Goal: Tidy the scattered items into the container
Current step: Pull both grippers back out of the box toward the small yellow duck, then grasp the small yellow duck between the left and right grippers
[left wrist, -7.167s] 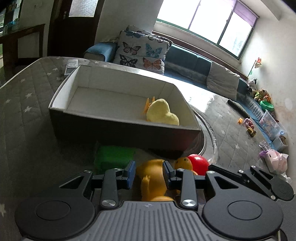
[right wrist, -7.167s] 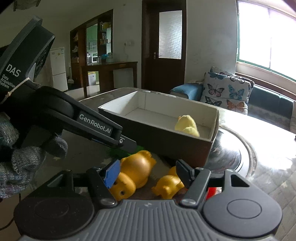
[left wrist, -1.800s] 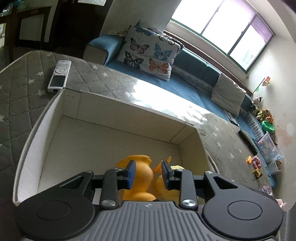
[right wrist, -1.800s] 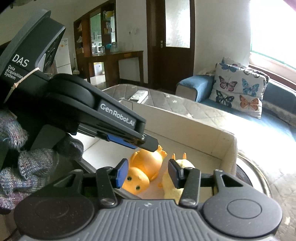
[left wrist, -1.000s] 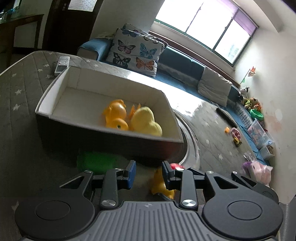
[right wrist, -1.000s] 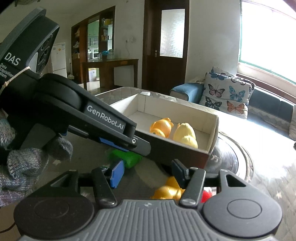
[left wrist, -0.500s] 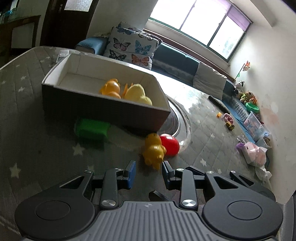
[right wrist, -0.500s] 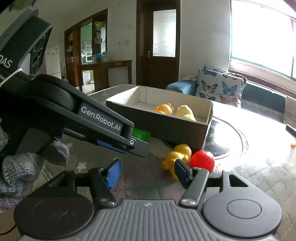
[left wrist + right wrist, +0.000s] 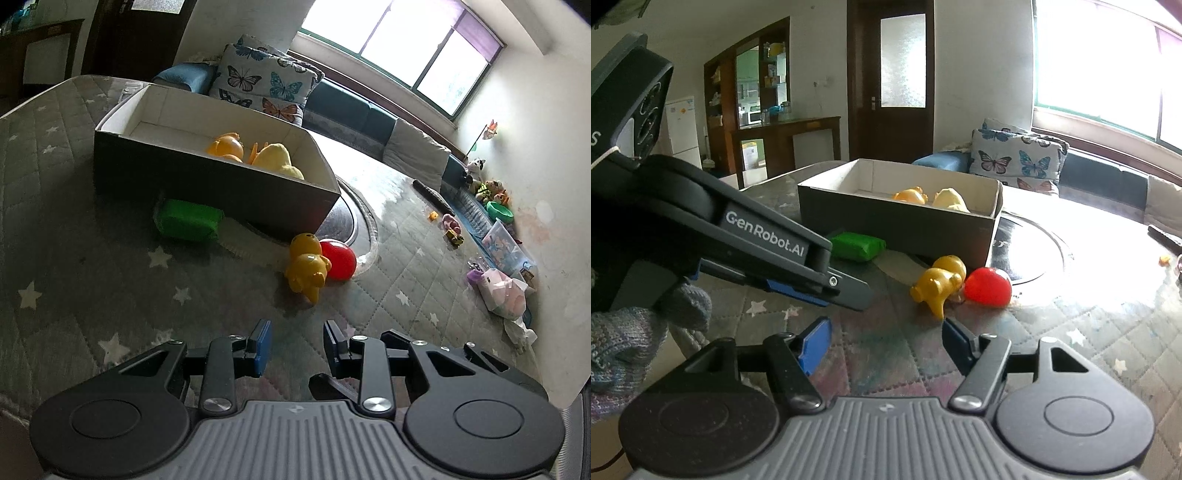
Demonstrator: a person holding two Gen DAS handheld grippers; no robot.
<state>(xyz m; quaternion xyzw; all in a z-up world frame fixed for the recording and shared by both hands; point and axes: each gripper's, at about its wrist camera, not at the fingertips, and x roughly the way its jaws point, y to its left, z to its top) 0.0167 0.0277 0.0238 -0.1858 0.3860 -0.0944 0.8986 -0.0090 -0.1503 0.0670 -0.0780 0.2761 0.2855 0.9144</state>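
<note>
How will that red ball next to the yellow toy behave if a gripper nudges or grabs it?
The red ball looks round and glossy, so a nudge would probably send it rolling across the quilted cover. Its smooth curve may slip out between the pads unless gripped across the middle. It touches the yellow toy, which might block rolling that way.

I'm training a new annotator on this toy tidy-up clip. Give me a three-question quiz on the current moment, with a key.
1. True or false: the box already holds two toys.
2. Multiple choice: what touches the red ball on the mat?
A) the green block
B) the yellow toy figure
C) the left gripper
3. Fill in: the right gripper is ____ and holds nothing.

Key
1. True: an orange toy and a pale yellow toy lie inside.
2. B
3. open
</note>
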